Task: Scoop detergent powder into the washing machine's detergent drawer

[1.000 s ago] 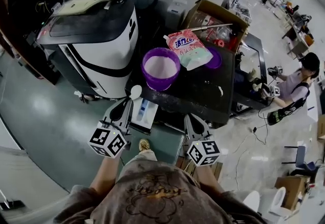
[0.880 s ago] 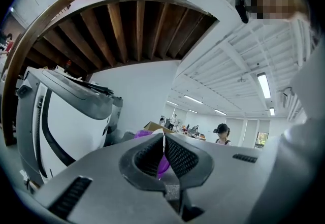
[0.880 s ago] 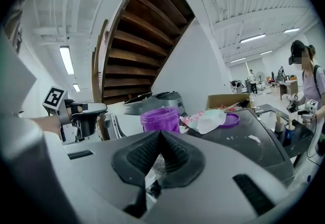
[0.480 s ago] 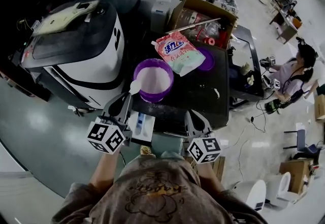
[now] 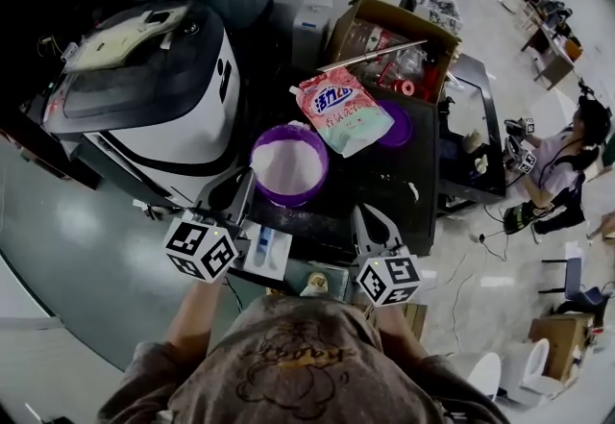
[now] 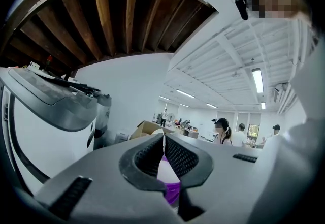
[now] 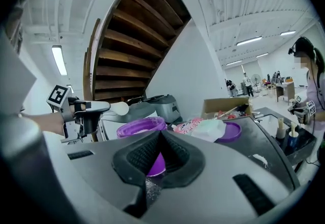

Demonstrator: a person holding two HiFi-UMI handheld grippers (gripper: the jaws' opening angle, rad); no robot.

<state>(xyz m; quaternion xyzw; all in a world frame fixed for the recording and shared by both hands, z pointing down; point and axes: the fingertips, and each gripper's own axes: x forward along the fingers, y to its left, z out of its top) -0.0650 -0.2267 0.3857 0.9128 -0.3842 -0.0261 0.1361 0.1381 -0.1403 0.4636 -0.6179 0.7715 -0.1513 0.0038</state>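
Station check, from my remote seat.

1. Left claw (image 5: 241, 185): the jaws are pressed together on the thin handle of a white scoop (image 7: 121, 108). In the left gripper view the handle shows only as a narrow white edge between the ribbed pads. In the right gripper view the round bowl of the scoop sticks out past the claw tips, level with the rim of the purple tub (image 5: 288, 163). I cannot tell whether the bowl carries powder.

2. Right claw (image 5: 359, 214): the jaws are closed on each other with nothing between them. It hovers over the near edge of the black tabletop (image 5: 384, 184) and is aimed at the tub.

3. The purple tub stands open on the tabletop with white detergent powder in it. Behind it lies a pink and green detergent bag (image 5: 342, 111), which partly overlaps a purple lid (image 5: 397, 126). A small white spill (image 5: 412, 190) lies on the tabletop to the right.

4. The detergent drawer (image 5: 268, 248), white with a blue insert, sits at the near edge of the tabletop, just beside the left claw. The washing machine (image 5: 159, 90) stands to the left of the tabletop.

5. A cardboard box (image 5: 392, 39) sits at the far end. A seated person (image 5: 565, 151) is well apart on the right.
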